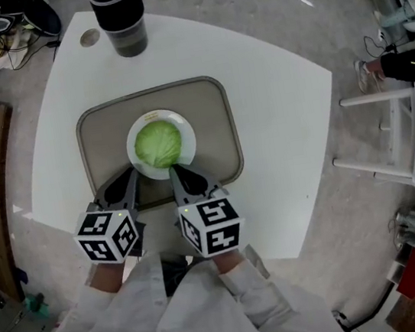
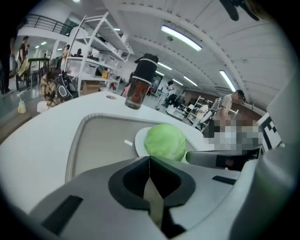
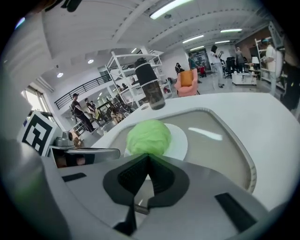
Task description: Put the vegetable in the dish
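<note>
A round green cabbage [image 1: 158,145] sits on a small white dish [image 1: 186,137] in the middle of a grey tray [image 1: 212,122]. From the left gripper view the cabbage [image 2: 164,141] rests on the dish [image 2: 140,140] just past the jaw tips. In the right gripper view the cabbage [image 3: 148,136] covers most of the dish [image 3: 179,140]. My left gripper [image 1: 133,174] is shut and empty, its tips near the dish's near-left rim. Just short of the dish's near edge, my right gripper [image 1: 173,171] is shut with nothing in it. Neither gripper touches the cabbage.
A dark tumbler with a black lid [image 1: 119,17] stands at the table's far edge, beyond the tray. The white table [image 1: 280,135] has bare surface to the right of the tray. Shelving, chairs and people fill the room behind.
</note>
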A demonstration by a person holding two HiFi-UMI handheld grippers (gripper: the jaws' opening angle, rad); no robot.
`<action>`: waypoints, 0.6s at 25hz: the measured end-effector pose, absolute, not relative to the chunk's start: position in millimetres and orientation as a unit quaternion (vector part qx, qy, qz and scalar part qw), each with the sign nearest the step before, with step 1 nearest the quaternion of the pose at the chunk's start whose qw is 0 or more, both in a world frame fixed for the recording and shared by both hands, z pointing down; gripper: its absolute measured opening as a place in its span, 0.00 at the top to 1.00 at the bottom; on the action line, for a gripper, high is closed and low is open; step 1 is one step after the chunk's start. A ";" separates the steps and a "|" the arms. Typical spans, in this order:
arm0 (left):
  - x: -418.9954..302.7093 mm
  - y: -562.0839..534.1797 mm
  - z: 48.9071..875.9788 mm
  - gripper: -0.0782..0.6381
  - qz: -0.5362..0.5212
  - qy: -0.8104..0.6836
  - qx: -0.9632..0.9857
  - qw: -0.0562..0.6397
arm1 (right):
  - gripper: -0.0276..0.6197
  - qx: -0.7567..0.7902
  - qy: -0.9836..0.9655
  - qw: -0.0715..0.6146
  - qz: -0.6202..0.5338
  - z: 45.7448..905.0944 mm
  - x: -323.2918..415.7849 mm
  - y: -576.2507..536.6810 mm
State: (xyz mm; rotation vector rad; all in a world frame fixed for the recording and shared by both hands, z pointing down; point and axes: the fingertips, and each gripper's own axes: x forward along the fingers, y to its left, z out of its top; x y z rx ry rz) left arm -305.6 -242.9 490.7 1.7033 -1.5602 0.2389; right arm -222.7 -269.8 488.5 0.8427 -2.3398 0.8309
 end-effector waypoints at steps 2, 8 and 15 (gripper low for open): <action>-309.1 -243.2 489.0 0.88 0.085 -0.618 0.671 0.401 | 0.94 0.317 -0.859 0.257 0.309 490.5 -220.4 -271.9; -304.3 -241.6 489.7 0.88 0.083 -0.609 0.676 0.406 | 0.94 0.324 -0.858 0.255 0.306 487.9 -216.2 -273.2; -298.3 -241.5 484.6 0.88 0.075 -0.605 0.680 0.407 | 0.94 0.323 -0.862 0.249 0.301 483.3 -214.7 -272.4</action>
